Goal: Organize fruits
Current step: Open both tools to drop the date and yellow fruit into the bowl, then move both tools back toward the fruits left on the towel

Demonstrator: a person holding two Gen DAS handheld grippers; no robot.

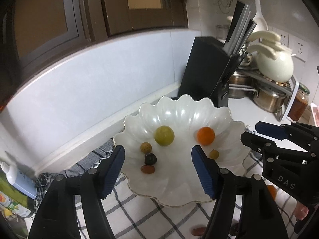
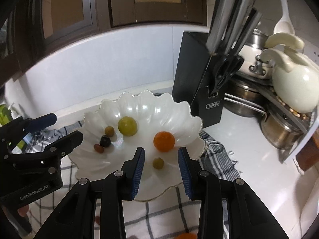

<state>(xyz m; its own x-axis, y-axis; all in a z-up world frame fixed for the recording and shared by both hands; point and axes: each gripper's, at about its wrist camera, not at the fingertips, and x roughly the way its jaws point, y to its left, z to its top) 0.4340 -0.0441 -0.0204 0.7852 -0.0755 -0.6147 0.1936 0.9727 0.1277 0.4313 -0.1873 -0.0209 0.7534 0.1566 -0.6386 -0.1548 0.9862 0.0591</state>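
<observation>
The left gripper (image 1: pixel 158 166) is released, its ribbed blue pads wide apart with nothing between them, poised above the near side of a white scalloped bowl (image 1: pixel 199 107). The right gripper (image 2: pixel 161 166) is also released, its jaws narrower and empty, angled down over the bowl's near rim.

The glossy, shell-fluted bowl holds the fruits: a large round green fruit (image 1: pixel 164 135), an orange (image 1: pixel 206 135), a small tan round fruit (image 1: pixel 146 147), a dark round fruit (image 1: pixel 150 158), a reddish oblong date (image 1: pixel 147 169) and a small green grape (image 2: pixel 158 163) lying just ahead of the right gripper's pads.

The bowl sits on a checked cloth (image 1: pixel 139 209) on the white table (image 2: pixel 249 149), with a black knife block (image 2: pixel 196 75) behind. More fruit at the lower edge is cut off and blurred.
</observation>
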